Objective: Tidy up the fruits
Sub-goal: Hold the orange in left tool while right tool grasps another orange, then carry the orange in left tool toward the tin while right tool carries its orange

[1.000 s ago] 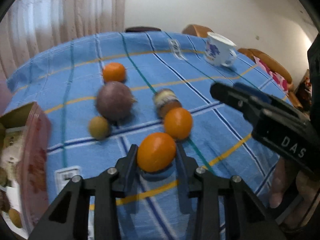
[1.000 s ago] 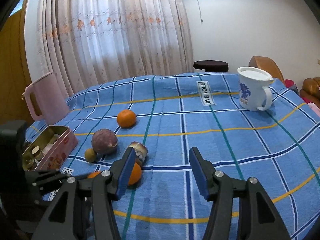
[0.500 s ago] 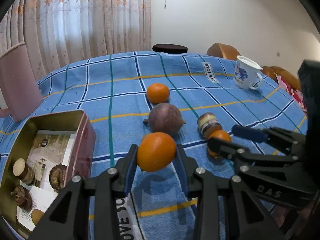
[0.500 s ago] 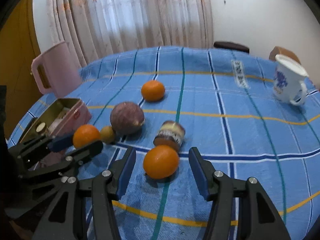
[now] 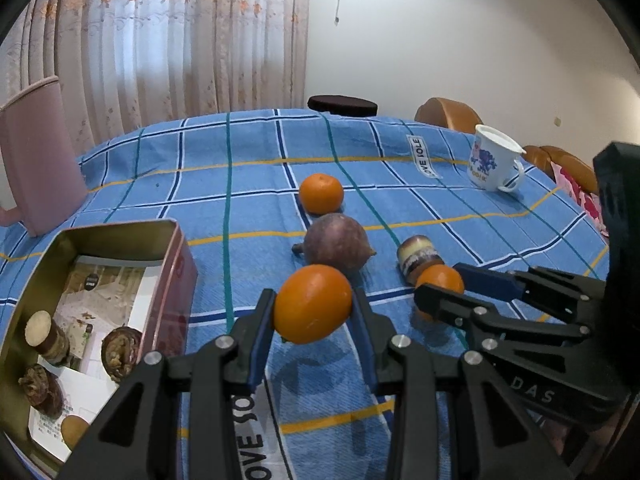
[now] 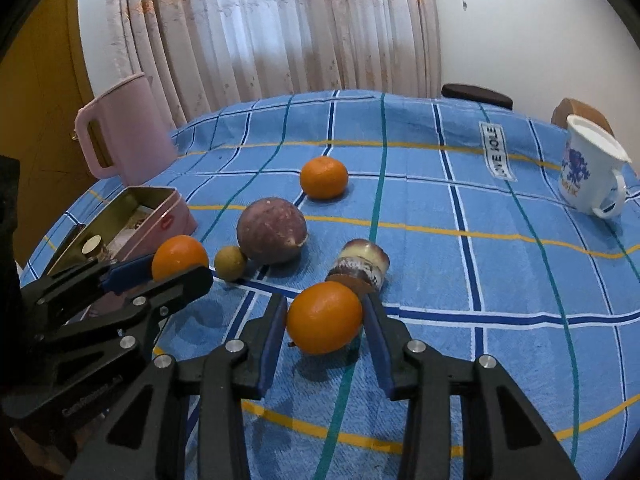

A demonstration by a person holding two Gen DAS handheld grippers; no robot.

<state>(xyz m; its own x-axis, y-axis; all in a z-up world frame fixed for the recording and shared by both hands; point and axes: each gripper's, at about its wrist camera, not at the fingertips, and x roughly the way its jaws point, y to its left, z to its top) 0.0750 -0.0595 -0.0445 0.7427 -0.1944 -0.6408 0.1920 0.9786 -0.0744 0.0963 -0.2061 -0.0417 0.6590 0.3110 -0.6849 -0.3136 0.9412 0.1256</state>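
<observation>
My left gripper [image 5: 314,306] is shut on an orange [image 5: 313,303] and holds it above the blue checked cloth, right of the open tin [image 5: 120,236]; it also shows in the right wrist view [image 6: 178,268]. My right gripper [image 6: 325,316] has its jaws around a second orange [image 6: 325,317] that rests on the cloth; the pads sit at its sides. A third orange [image 6: 324,178], a large purple fruit [image 6: 271,230], a small yellow-green fruit [image 6: 230,263] and a small brown-and-cream jar [image 6: 362,265] lie beyond.
The tin [image 6: 136,216] holds several small snacks and paper. A pink jug [image 6: 124,128] stands behind it. A white mug [image 6: 590,170] with blue print stands at the far right. A dark stool [image 5: 342,104] and chairs sit past the table's far edge.
The left gripper has carried its orange up and left, to beside the tin. The right gripper has moved forward and narrowed its jaws around the second orange.
</observation>
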